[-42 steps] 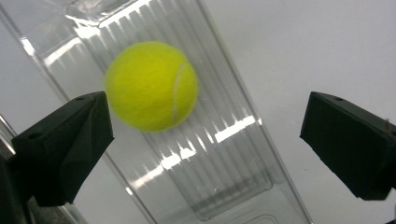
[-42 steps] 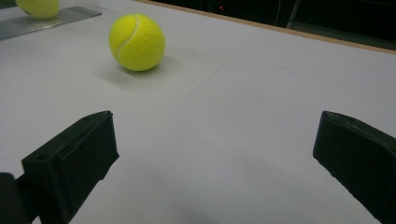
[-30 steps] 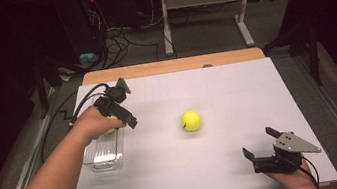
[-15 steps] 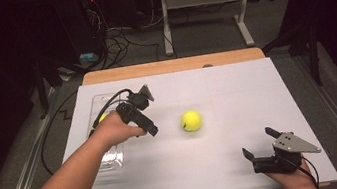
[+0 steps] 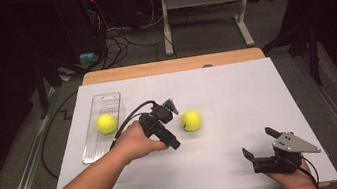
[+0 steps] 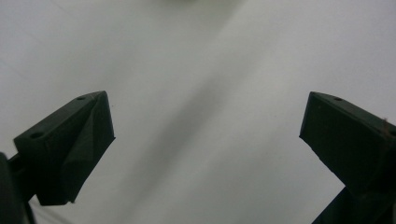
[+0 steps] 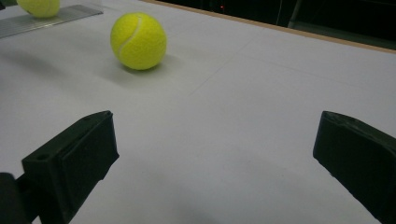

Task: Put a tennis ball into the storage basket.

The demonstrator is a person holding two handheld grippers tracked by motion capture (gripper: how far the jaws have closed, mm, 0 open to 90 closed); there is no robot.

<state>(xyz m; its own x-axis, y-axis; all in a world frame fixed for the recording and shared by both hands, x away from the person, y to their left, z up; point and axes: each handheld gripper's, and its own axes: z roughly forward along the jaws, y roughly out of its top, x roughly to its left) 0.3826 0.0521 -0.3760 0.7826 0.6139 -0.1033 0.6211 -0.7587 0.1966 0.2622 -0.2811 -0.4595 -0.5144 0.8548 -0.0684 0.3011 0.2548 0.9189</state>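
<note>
Yellow ball (image 5: 191,120) lies just beside the left gripper (image 5: 170,106) — apart, untouched.

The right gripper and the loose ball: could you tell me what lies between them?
Nothing: in the right gripper view, bare white table runs from the open right gripper to the ball.

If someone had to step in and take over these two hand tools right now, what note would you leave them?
Left gripper: open, holding nothing, just left of the loose tennis ball in the middle of the white table.
Right gripper: open, holding nothing, near the table's front right edge.
Other tennis ball: lying in the clear tray at the left.
Done, apparently: one ball in the tray.
Left, probably: grab the loose ball and put it in the tray too.
</note>
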